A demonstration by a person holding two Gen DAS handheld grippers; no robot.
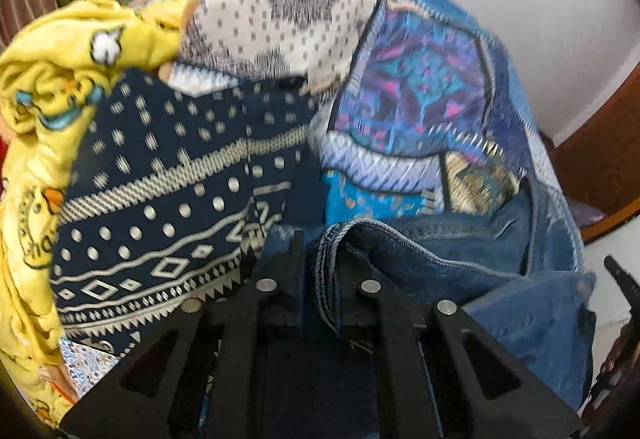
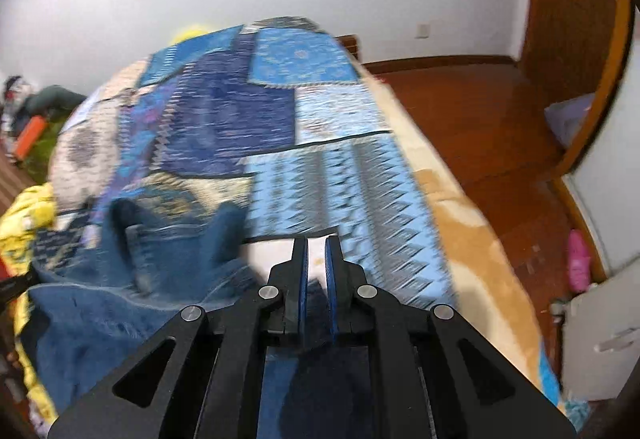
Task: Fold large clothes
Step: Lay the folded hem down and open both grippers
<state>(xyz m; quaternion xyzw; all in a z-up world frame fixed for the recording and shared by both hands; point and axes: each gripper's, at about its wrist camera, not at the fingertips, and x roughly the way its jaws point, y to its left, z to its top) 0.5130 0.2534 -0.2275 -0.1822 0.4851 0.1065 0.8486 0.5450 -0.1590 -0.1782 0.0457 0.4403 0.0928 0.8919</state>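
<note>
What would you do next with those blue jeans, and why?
Probably draw the two grippers apart to stretch the jeans flat over the patchwork bedspread. The left hand-held gripper pinches a stitched denim hem, the right hand-held gripper seems to hold denim too, and the cloth between them sags in bunches.
</note>
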